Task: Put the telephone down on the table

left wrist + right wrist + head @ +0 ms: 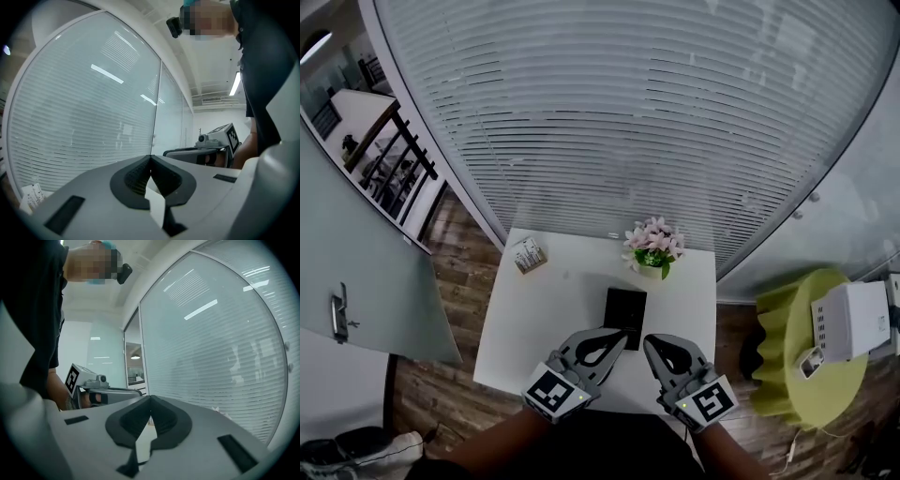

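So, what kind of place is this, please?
Most likely an office or a meeting corner: a glass wall with slatted blinds, a small white table with potted flowers on it, and a wood-pattern floor.

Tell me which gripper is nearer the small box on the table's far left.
Left. The left gripper, shut, is toward the person and rightward from the small box; the right gripper, also shut, lies farther right.

L gripper (pixel 619 334) & R gripper (pixel 651 341) side by side, close together, held level, tips pointing far. Both jaws shut, nothing between them. Forearms (pixel 502 436) behind, near.
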### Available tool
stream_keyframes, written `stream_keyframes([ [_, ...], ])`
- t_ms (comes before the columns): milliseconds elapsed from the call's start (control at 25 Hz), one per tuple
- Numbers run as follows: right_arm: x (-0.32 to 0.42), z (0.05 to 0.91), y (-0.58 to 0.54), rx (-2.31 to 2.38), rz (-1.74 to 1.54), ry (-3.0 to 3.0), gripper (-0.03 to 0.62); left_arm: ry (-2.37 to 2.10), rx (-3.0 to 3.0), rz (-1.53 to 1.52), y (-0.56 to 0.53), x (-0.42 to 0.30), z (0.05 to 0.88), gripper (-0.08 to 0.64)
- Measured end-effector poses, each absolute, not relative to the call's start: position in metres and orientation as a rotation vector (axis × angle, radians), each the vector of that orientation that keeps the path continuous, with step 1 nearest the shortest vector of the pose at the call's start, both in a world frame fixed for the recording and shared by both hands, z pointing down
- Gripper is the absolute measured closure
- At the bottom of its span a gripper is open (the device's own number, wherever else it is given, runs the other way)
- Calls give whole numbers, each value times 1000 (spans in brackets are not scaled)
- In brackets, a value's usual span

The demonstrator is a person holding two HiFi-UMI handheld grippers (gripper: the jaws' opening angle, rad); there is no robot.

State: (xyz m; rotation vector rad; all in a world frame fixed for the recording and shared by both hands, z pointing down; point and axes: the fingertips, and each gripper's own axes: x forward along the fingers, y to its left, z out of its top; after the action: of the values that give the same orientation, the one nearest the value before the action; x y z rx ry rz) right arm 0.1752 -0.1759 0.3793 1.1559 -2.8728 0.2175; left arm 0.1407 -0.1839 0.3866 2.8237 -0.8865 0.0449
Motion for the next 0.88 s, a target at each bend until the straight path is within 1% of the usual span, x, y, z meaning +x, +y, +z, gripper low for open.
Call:
stream_keyframes([
  [880,169,381,-183,1153,257,-2856,569,-834,2858,129,-186,146,392,551],
])
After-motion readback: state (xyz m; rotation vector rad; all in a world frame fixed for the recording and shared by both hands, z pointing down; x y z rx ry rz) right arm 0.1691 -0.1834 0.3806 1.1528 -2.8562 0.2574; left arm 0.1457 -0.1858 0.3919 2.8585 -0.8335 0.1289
